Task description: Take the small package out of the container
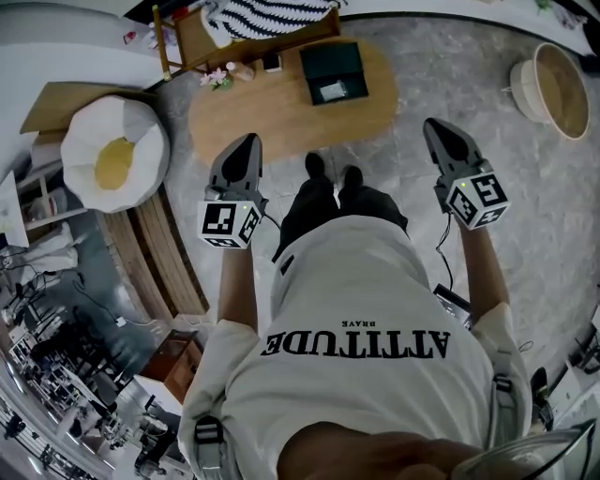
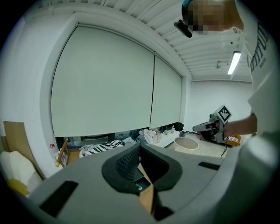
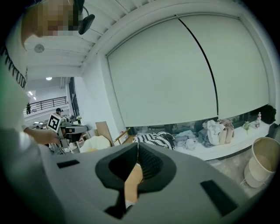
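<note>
In the head view a dark open container (image 1: 333, 72) sits on the oval wooden table (image 1: 253, 127), with a small pale package (image 1: 332, 91) lying inside it. I stand before the table and hold both grippers up at chest height, well short of the container. My left gripper (image 1: 247, 142) points toward the table's near left edge. My right gripper (image 1: 435, 127) hangs over the floor to the table's right. In each gripper's own view the pads meet at the tip, left gripper (image 2: 139, 146) and right gripper (image 3: 137, 146), with nothing between them.
Pink flowers (image 1: 217, 79) and small items lie on the table's left end. A wooden chair with striped fabric (image 1: 253, 21) stands behind the table. An egg-shaped cushion (image 1: 114, 155) lies to the left, and a round basket (image 1: 553, 89) stands far right on the grey floor.
</note>
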`<state>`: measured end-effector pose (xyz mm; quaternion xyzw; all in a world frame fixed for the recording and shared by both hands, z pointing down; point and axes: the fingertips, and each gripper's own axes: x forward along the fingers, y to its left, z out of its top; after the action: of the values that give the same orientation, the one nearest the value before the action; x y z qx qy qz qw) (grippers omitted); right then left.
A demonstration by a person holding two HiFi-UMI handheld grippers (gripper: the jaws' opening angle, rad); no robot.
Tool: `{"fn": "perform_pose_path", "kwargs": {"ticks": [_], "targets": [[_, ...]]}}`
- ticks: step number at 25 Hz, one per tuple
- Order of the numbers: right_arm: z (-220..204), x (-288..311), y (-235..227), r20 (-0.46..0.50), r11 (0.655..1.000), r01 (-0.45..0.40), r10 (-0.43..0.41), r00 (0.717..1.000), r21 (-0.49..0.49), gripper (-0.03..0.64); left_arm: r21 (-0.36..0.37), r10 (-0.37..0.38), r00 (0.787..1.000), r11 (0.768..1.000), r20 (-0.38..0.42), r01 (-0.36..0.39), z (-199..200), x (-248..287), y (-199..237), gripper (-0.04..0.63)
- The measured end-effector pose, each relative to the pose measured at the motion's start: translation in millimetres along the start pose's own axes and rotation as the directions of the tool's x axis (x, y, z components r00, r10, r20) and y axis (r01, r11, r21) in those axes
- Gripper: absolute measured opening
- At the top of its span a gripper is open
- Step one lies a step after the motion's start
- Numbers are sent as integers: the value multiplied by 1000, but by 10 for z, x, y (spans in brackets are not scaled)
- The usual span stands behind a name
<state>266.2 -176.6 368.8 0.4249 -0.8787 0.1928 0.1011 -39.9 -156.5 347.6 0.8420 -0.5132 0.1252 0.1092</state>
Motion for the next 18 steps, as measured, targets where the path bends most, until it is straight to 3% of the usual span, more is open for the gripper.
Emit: {"fn": "perform_pose_path", "kwargs": {"ticks": [18], "targets": [[-87, 970, 45, -112, 997, 74, -74, 991, -6, 21, -62, -115, 992, 992, -60, 111, -321, 640, 795, 21]]}}
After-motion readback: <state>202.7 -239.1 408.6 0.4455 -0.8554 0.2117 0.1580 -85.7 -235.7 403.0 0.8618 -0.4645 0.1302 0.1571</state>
